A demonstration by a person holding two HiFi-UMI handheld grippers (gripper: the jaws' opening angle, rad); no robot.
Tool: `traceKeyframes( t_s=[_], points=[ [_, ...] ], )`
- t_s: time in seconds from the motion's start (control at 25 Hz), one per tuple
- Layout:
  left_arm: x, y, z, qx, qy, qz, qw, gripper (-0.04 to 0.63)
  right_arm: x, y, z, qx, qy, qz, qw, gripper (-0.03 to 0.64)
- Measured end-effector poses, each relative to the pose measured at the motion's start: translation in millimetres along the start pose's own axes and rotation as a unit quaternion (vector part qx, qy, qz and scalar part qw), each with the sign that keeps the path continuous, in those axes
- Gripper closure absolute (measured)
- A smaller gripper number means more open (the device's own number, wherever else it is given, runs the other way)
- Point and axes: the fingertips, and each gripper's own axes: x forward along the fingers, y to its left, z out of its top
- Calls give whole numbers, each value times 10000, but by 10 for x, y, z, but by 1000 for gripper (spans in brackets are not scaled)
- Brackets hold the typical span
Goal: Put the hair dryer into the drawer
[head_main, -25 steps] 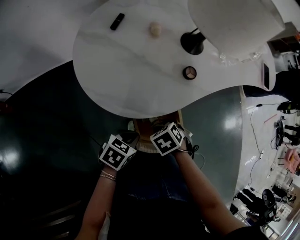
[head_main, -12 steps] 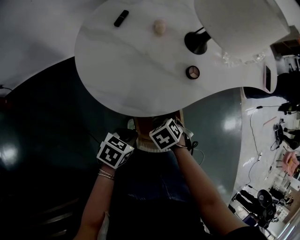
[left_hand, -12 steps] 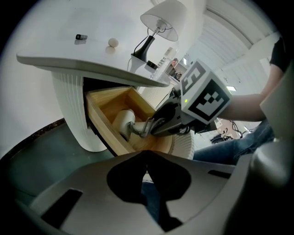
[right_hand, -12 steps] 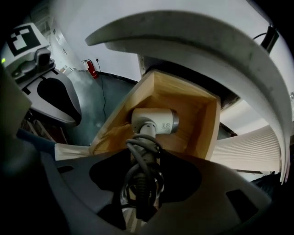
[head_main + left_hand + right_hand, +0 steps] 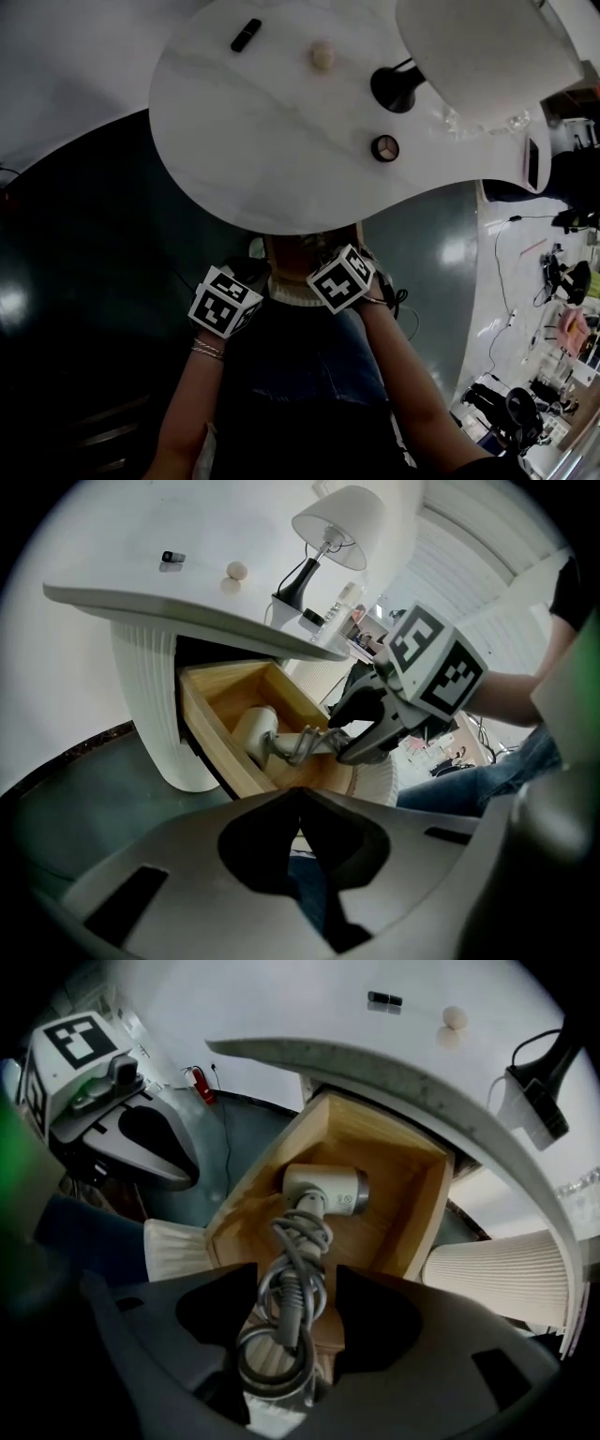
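Note:
The white hair dryer [image 5: 323, 1190] lies in the open wooden drawer [image 5: 265, 1174], head toward the back, its grey cord wound round the handle. My right gripper [image 5: 295, 1279] points down over it. Its jaws are opening and stand on either side of the wrapped handle, pads just off the cord. In the left gripper view the hair dryer [image 5: 255, 733] rests in the drawer [image 5: 211, 741] with the right gripper [image 5: 361, 740] at its handle. My left gripper [image 5: 300, 794] hangs beside the drawer, shut and empty. In the head view only the two marker cubes [image 5: 225, 300] [image 5: 339, 278] show.
The drawer sits under a white marble-look table top [image 5: 262, 131] on a ribbed white pedestal [image 5: 150, 705]. On top stand a lamp [image 5: 394, 84], a small black item [image 5: 246, 34], a beige ball [image 5: 322, 54] and a round compact [image 5: 384, 147]. The person's legs are right behind the grippers.
Both marker cubes have stayed under the table edge. The right one has rolled a little and the left one has edged slightly left.

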Motion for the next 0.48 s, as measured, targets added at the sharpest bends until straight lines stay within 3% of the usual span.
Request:
traceKeyframes(
  t_s=[0.2,0.48],
  points=[
    [-10,14,51,18,-35,3,10000,580,-40,-13,-193,-308,431,-113,9985,342],
    [-8,25,80,1,-65,-13,10000,580,-5,0,-235,-342,448,222,9982,394]
  ],
)
